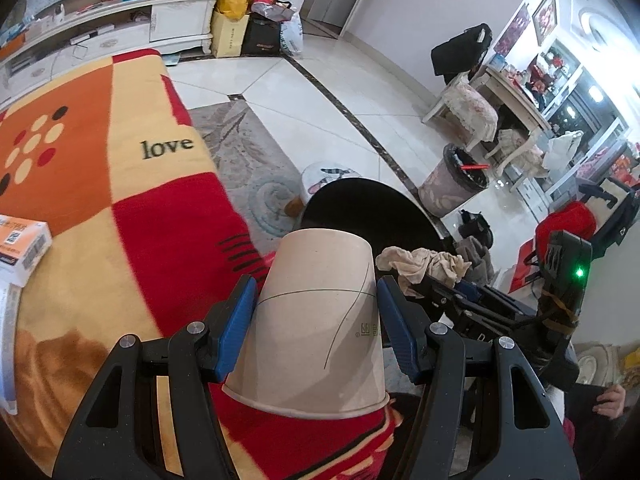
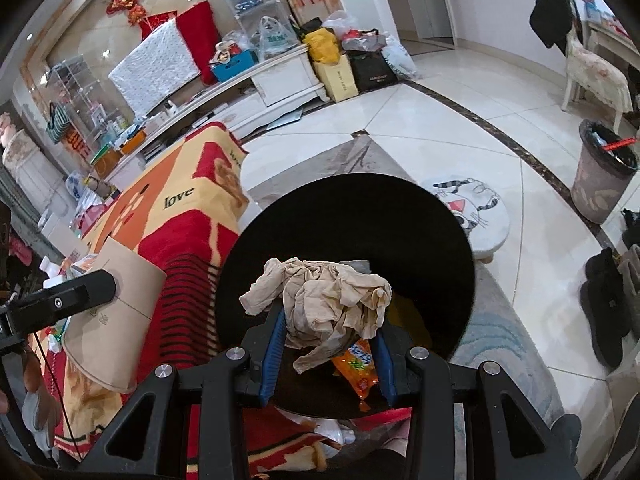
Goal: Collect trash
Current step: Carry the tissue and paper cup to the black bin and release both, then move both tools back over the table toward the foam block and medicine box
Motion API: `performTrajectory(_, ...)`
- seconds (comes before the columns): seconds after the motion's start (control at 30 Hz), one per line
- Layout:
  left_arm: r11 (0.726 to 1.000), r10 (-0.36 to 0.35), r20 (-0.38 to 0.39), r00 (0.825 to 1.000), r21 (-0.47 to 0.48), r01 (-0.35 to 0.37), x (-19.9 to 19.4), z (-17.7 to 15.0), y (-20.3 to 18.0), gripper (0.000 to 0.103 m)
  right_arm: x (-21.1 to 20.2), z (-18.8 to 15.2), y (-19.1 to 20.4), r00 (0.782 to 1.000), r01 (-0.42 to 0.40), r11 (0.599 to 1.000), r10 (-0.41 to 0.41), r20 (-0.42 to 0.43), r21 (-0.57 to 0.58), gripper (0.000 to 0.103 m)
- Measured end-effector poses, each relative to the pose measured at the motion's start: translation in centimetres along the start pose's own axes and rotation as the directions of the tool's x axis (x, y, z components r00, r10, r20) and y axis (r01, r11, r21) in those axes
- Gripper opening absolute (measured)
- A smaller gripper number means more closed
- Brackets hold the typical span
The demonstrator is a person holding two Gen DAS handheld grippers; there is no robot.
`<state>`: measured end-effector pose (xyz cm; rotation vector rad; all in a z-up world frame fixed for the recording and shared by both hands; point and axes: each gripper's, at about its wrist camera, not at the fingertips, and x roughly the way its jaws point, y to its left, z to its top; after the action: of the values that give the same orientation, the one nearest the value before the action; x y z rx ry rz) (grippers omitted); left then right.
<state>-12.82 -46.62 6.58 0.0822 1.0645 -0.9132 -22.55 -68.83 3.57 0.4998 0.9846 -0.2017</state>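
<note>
- Left gripper [image 1: 316,320]: blue pads [image 1: 236,320] pressed against both sides of an inverted paper cup [image 1: 316,312], rim toward the camera, base pointing away. The cup is held, lifted above the blanket [image 1: 160,208].
- Right gripper [image 2: 326,350]: pads [image 2: 272,344] set narrow around a crumpled beige wad [image 2: 324,300], cloth or tissue, cannot tell which. The wad bulges up and out past the fingertips; only its lower part sits between them.
- An orange wrapper [image 2: 356,364] lies just below the wad, between the right fingers. Whether it is pinched too or resting loose on the black surface, cannot tell.
- Beyond both grippers is a round black shape [image 2: 360,216]; it may be a bag mouth or a dark tray, and its depth does not read.
- In the right view the cup hangs left of the black shape, over the blanket edge, apart from the wad.
- Progress, as judged: two pieces are in hand and neither is dropped yet. The wad is over the black shape; the cup is just short of it.
- Left to do: release both, then see to the wrapper and the boxes [image 1: 24,248] on the blanket, if those count as trash.
- A lined bin [image 1: 456,184] stands well apart on the tile floor, already holding something red.
</note>
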Motion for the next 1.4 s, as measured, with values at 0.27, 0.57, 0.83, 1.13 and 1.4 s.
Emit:
performTrajectory(0.27,0.998,-0.063,-0.032,0.997,-0.007,0.063,3.2,0.8,-1.7,0.061,0.4,-0.2,-2.0,1.000,0.029,0.999,-0.028,-0.009,0.036,0.038)
performTrajectory(0.57,0.989,-0.132,-0.030,0.991,-0.075,0.129,5.3,2.0,-1.5,0.063,-0.1,0.3,-3.1,0.999,0.043,0.998,-0.045,0.021,0.053,0.073)
performTrajectory(0.83,0.996,-0.080,-0.017,0.997,-0.048,0.079,3.3,1.0,-0.6,0.065,0.0,0.1,-1.8,1.000,0.019,0.999,-0.019,0.011,0.045,0.073)
performTrajectory(1.13,0.995,0.082,0.058,0.995,-0.053,-0.079,-0.6,-0.8,2.3,0.065,0.8,-0.2,2.0,1.000,-0.009,1.000,0.009,-0.013,-0.028,0.073)
performTrajectory(1.4,0.980,0.192,0.099,0.976,-0.078,-0.185,-3.9,-3.2,5.5,0.065,1.5,-0.6,7.2,0.998,-0.050,0.992,0.046,-0.033,-0.118,0.073)
